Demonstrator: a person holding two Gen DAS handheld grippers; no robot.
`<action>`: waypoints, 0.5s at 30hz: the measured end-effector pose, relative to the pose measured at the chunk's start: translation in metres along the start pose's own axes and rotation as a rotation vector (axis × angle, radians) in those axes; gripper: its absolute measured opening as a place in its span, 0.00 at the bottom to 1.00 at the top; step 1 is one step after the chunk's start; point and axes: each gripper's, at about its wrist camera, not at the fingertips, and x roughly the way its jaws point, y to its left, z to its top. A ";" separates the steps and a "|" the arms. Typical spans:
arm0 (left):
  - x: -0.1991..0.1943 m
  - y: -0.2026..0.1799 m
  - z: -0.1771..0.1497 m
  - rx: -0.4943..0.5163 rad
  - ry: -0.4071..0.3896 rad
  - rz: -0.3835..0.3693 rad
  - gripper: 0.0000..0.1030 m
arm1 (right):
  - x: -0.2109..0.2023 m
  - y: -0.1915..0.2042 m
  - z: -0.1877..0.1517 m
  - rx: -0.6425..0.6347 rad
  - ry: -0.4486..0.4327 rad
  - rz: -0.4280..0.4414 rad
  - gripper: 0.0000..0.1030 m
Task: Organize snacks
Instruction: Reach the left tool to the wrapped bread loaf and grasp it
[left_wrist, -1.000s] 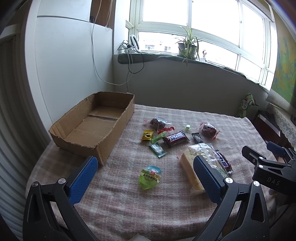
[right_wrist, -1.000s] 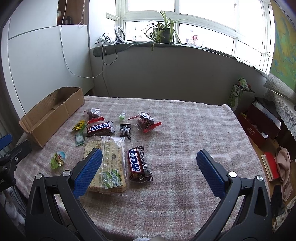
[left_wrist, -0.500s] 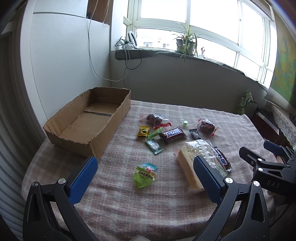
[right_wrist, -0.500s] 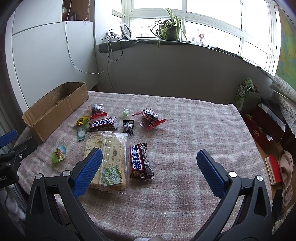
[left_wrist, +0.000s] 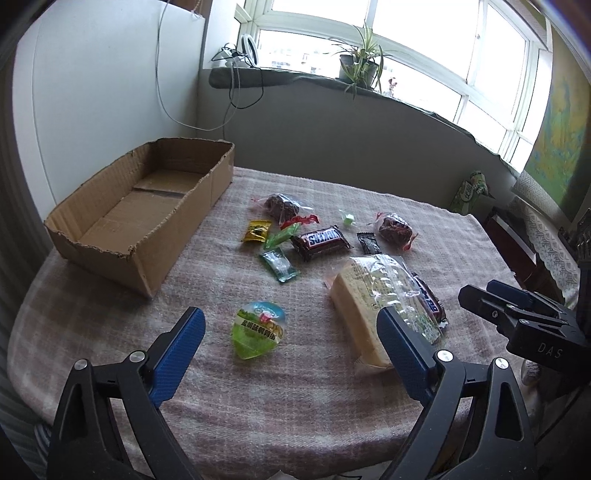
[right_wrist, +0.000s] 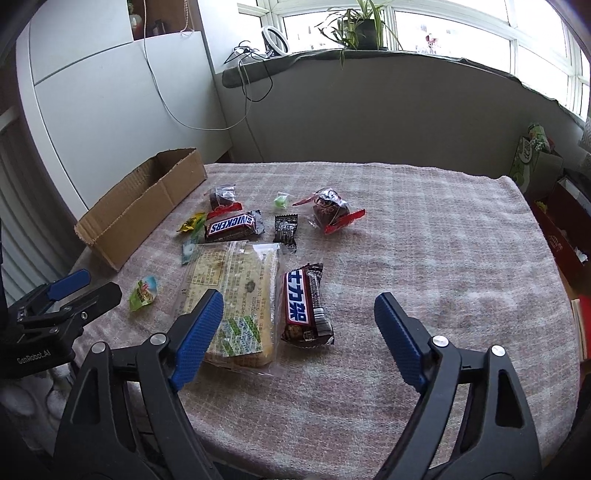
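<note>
An empty cardboard box stands at the table's left. Snacks lie loose on the checked cloth: a green jelly cup, a wrapped cake slab, two Snickers bars and several small sweets. My left gripper hovers over the jelly cup, which shows between its closing jaws, untouched. My right gripper hovers above the nearer Snickers bar, jaws closing, holding nothing. Each gripper shows at the edge of the other's view.
Two dark wrapped cakes lie behind the sweets. The table's right half is bare cloth. Boxes and clutter sit on the floor at right. A grey wall with a window ledge and plant stands behind.
Both grippers have sunk toward the table and tipped downward, so the snacks look nearer. Both pairs of jaws have narrowed a little.
</note>
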 end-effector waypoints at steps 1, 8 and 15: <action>0.001 0.000 -0.001 -0.004 0.008 -0.015 0.87 | 0.003 -0.001 0.000 0.014 0.016 0.039 0.75; 0.018 -0.006 -0.007 -0.040 0.099 -0.160 0.65 | 0.026 -0.005 0.000 0.073 0.126 0.231 0.69; 0.030 -0.016 -0.012 -0.042 0.159 -0.242 0.54 | 0.050 -0.009 0.001 0.133 0.216 0.318 0.61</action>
